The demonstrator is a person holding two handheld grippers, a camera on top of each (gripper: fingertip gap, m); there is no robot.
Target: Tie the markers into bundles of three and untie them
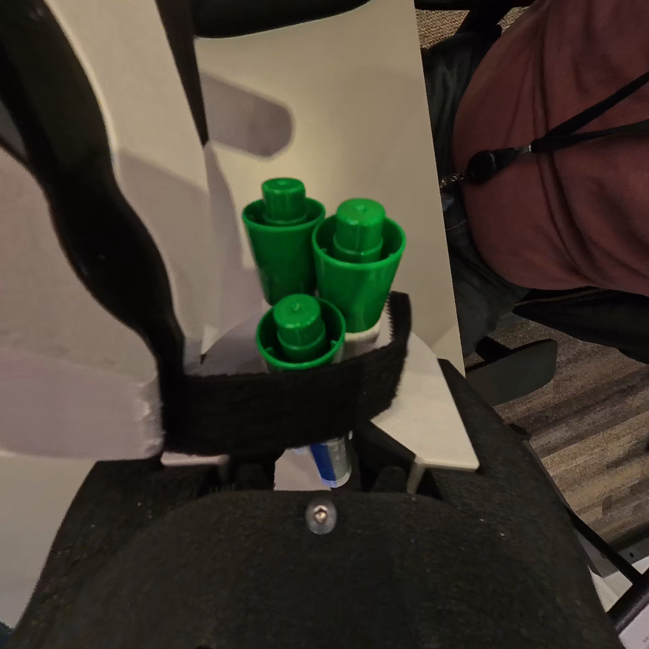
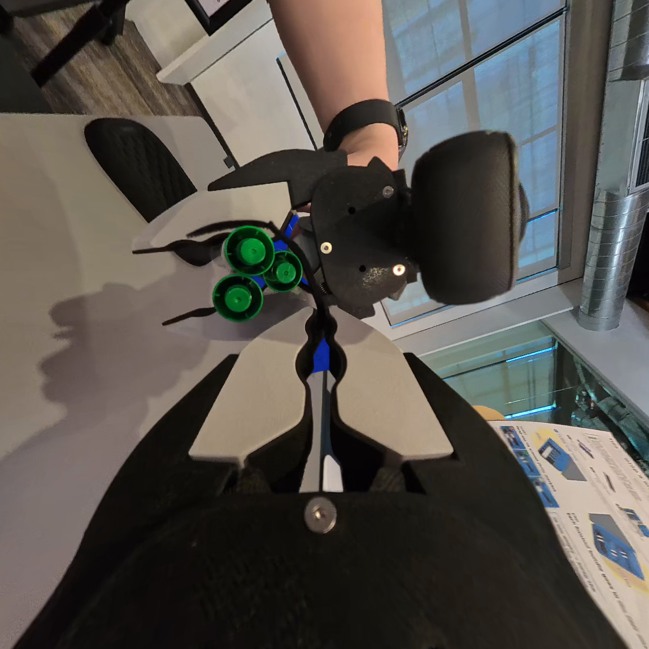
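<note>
Left wrist view, left to right: a black strap [image 1: 281,404] loops around three green-capped markers [image 1: 326,277] at frame centre, clamped in the left claw [image 1: 309,467]. Label print on one barrel is unreadable. Right wrist view: right claw [image 2: 321,328] pinches the strap's tail; a blurred printed sheet [image 2: 590,498] lies lower right.

left gripper [image 2: 316,277], right gripper [image 2: 321,325], fingers pinched together

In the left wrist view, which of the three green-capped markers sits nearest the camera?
The lowest marker, its cap end just above the black strap. The other two markers stand behind it, higher in the picture.
</note>
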